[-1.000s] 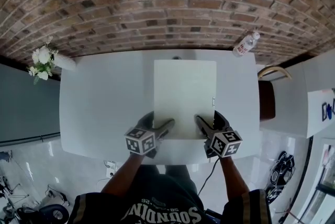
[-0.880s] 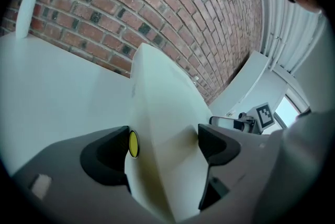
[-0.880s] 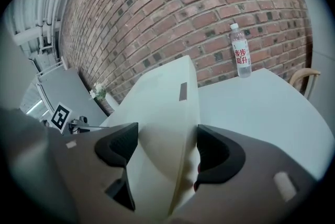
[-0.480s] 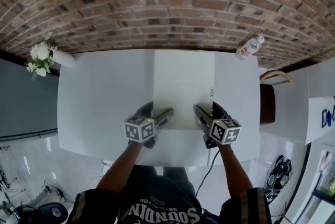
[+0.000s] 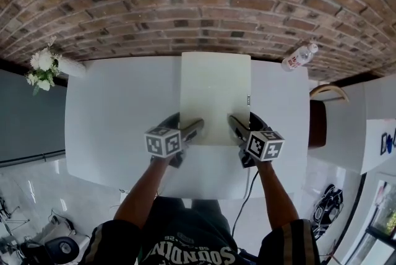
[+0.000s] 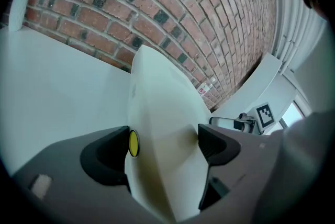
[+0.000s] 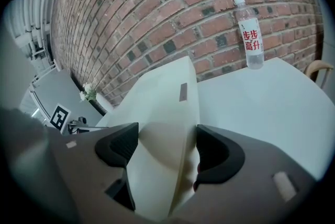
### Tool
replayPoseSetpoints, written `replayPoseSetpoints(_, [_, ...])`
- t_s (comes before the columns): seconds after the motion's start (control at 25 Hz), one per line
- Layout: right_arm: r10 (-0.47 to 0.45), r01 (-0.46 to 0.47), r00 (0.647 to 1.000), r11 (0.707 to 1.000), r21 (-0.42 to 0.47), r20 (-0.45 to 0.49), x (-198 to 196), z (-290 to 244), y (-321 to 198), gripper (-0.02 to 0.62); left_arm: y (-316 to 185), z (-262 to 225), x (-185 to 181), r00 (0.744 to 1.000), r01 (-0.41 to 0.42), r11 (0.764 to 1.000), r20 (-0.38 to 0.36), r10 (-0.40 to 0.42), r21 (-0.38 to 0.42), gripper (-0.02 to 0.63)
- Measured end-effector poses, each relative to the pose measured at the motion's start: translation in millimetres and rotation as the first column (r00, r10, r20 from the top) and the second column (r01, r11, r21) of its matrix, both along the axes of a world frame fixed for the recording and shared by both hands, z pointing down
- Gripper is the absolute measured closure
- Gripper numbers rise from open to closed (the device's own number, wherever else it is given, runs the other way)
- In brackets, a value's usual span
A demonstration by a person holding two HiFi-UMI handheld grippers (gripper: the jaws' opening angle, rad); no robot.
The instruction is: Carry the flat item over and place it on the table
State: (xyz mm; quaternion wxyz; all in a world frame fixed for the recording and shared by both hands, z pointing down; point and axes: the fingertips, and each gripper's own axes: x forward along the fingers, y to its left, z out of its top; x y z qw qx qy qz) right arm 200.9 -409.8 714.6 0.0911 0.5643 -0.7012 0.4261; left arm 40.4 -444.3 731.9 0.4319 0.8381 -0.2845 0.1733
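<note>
A flat pale cream board (image 5: 215, 96) is held level over the white table (image 5: 111, 115), its far edge near the brick wall. My left gripper (image 5: 193, 131) is shut on the board's near left corner, and my right gripper (image 5: 236, 127) is shut on its near right corner. In the left gripper view the board (image 6: 157, 129) runs between both jaws of the left gripper (image 6: 165, 145). The right gripper view shows the board (image 7: 167, 113) clamped the same way in the right gripper (image 7: 166, 150). Whether the board touches the table I cannot tell.
A clear water bottle (image 5: 298, 57) with a red label lies at the table's far right; it is also in the right gripper view as the bottle (image 7: 250, 34). White flowers (image 5: 41, 70) stand at the far left corner. A wooden chair (image 5: 317, 115) sits right of the table.
Both grippers have carried the board forward over the table, toward the brick wall. Their grip on its near corners is unchanged.
</note>
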Motion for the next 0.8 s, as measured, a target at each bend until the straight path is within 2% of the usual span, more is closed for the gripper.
replayPoseSetpoints(0.36, [0.011, -0.011, 1.000, 0.999, -0.040, 0.009, 6, 20, -15, 0.253, -17, 18, 7, 1.000, -0.014, 0.999, 0.017, 0.014, -0.035, 0.186])
replayPoseSetpoints(0.8, [0.024, -0.024, 1.000, 0.998, -0.052, 0.008, 6, 29, -26, 0.256, -25, 30, 5, 1.000, 0.018, 0.996, 0.014, -0.017, -0.082, 0.186])
